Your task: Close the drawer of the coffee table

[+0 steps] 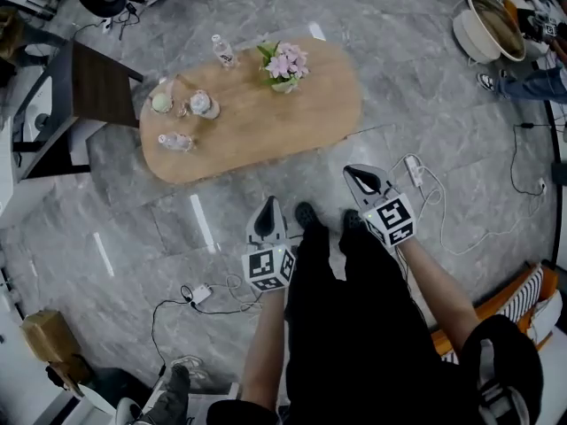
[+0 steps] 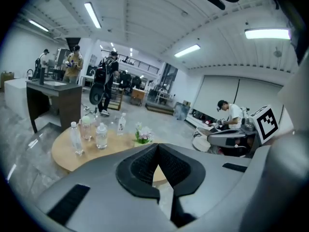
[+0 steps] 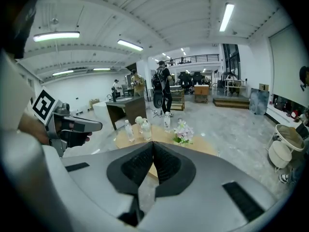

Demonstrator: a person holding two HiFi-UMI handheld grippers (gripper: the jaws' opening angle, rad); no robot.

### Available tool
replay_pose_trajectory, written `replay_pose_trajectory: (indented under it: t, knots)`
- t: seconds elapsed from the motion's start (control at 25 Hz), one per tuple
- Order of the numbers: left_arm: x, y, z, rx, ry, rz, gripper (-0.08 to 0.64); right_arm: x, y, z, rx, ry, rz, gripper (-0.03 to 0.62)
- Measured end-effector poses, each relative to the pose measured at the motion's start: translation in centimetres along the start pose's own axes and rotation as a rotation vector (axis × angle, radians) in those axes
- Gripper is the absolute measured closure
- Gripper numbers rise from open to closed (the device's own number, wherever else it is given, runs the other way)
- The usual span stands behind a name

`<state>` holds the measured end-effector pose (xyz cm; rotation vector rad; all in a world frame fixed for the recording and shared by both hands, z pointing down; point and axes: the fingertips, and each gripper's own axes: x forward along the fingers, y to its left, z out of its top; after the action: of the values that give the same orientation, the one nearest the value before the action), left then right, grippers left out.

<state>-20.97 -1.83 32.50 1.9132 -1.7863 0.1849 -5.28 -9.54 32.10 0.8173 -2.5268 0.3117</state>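
The oval wooden coffee table (image 1: 266,122) stands on the grey marble floor ahead of me; no drawer front shows in any view. My left gripper (image 1: 268,205) is shut and empty, held up over the floor short of the table's near edge. My right gripper (image 1: 356,172) is also shut and empty, raised a little to the right of it. In the left gripper view the closed left gripper (image 2: 157,145) points over the table (image 2: 63,151). In the right gripper view the closed right gripper (image 3: 152,143) points at the table (image 3: 201,146) too.
On the table stand pink flowers (image 1: 285,63) and several plastic bottles (image 1: 199,104). A dark side desk (image 1: 97,82) is at the left. Cables and plugs (image 1: 416,175) lie on the floor near my feet. A round white basin (image 1: 492,25) sits at the far right.
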Motion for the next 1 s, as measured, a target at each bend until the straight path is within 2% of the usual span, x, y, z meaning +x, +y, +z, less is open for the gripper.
replay_pose_trajectory:
  t: [0.2, 0.44, 0.76, 1.0]
  knots:
    - [-3.0, -4.7, 3.7, 0.004, -0.067, -0.054, 0.546, -5.3, 0.7, 4.4, -0.027, -0.104, 0.028, 0.578]
    - [-6.1, -11.7, 5.6, -0.010, -0.144, -0.085, 0.546, -11.7, 1.4, 5.6, -0.006, -0.178, 0.102, 0.578]
    - [-11.0, -21.4, 4.4, -0.002, -0.197, -0.048, 0.546, -21.1, 1.3, 5.0, 0.025, -0.246, 0.203, 0.578]
    - [-14.4, -26.2, 3.6, 0.066, -0.192, -0.028, 0.546, -26.5, 0.8, 5.2, -0.048, -0.284, 0.225, 0.578]
